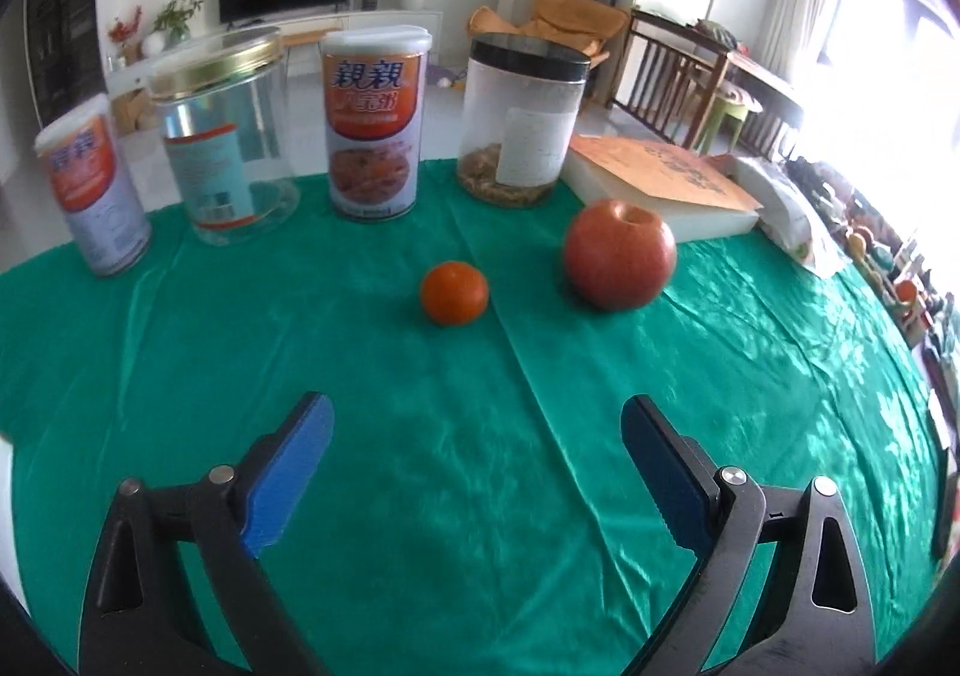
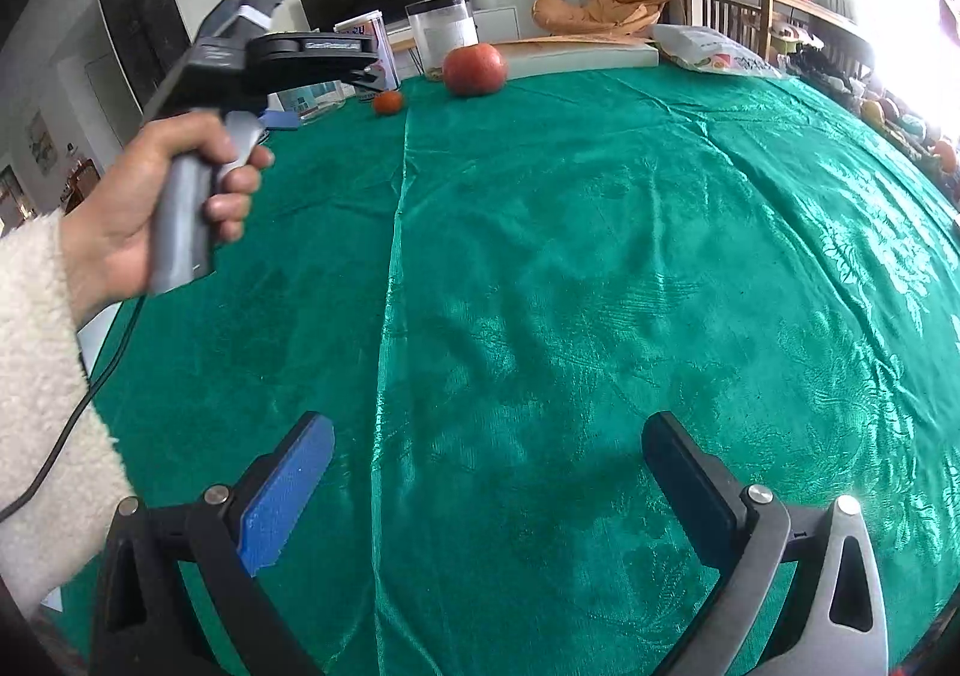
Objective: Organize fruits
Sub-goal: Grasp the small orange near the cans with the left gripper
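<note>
Both the left gripper (image 1: 474, 430) and right gripper (image 2: 489, 445) gape empty. Ahead of the left, the tangerine (image 1: 454, 293) looks light, soft-skinned, likely to roll; pinch its middle gently.

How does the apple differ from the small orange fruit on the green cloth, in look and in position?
The apple is clearly larger than the orange fruit. The apple is red with a paler top and a hollow at the stem; the orange fruit is evenly deep orange. The apple lies closer to the white box, the orange fruit to its left, nearer the left gripper. Both rest apart on the green cloth, ungripped.
</note>
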Action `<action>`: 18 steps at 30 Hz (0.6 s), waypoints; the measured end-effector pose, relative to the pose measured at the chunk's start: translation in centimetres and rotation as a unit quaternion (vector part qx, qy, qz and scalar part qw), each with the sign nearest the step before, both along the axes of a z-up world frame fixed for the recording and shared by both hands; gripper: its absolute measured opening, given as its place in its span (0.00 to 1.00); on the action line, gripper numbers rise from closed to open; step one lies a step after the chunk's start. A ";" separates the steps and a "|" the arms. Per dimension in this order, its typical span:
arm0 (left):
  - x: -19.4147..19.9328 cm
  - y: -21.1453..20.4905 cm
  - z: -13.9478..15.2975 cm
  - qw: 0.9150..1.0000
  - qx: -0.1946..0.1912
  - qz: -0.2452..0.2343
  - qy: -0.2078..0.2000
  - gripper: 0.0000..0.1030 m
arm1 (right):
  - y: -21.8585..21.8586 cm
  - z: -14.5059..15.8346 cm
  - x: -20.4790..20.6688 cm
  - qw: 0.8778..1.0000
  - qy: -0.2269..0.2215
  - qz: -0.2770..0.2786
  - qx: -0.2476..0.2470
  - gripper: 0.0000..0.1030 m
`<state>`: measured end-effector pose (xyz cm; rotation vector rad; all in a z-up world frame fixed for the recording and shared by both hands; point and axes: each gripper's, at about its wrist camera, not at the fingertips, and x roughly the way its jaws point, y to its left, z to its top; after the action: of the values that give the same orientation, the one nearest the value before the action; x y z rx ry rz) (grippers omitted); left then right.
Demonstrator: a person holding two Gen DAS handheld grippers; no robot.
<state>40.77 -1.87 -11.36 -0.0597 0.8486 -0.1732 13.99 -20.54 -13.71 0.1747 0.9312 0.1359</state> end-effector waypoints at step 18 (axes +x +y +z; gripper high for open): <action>4.3 -1.3 -2.7 0.998 0.060 0.025 0.010 0.30 | 0.1 0.0 0.5 1.000 0.000 0.005 0.009 1.00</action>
<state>45.03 -3.16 -14.05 0.0296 0.8751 -0.0750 14.53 -20.48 -13.66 0.1868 0.9305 0.1535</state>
